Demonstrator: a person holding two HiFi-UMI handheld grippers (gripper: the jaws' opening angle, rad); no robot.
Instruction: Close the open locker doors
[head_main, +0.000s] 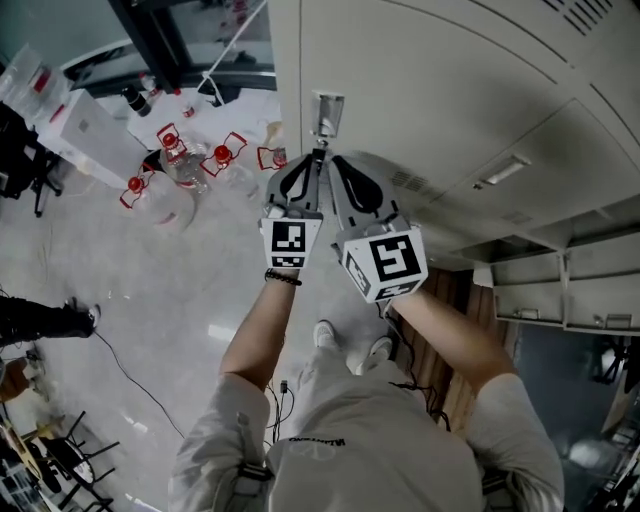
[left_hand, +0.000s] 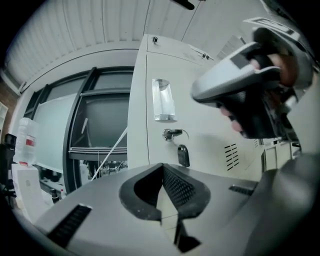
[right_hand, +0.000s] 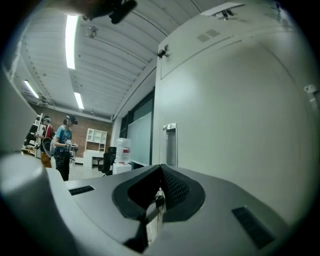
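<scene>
both your grippers are squeezed shut, side by side at a locker door.
your left gripper (left_hand: 162, 166) has its jaws pressed together with nothing in them, and so does your right gripper (right_hand: 161, 167). you hold them just beside each other, tips pointing at the pale locker door (head_main: 400, 90). the tips are near the shiny handle (head_main: 326, 112) on that door, but i cannot tell if they touch it. under the handle a key (left_hand: 172, 133) sticks out of the door, and a black tag (left_hand: 183, 155) hangs from it. this door looks pushed in flat. off to your right, more lockers (head_main: 560, 290) seem to stand open, though that part is dark and small. on the floor (head_main: 150, 290) to your left stand water jugs (head_main: 178, 165) with red caps.
</scene>
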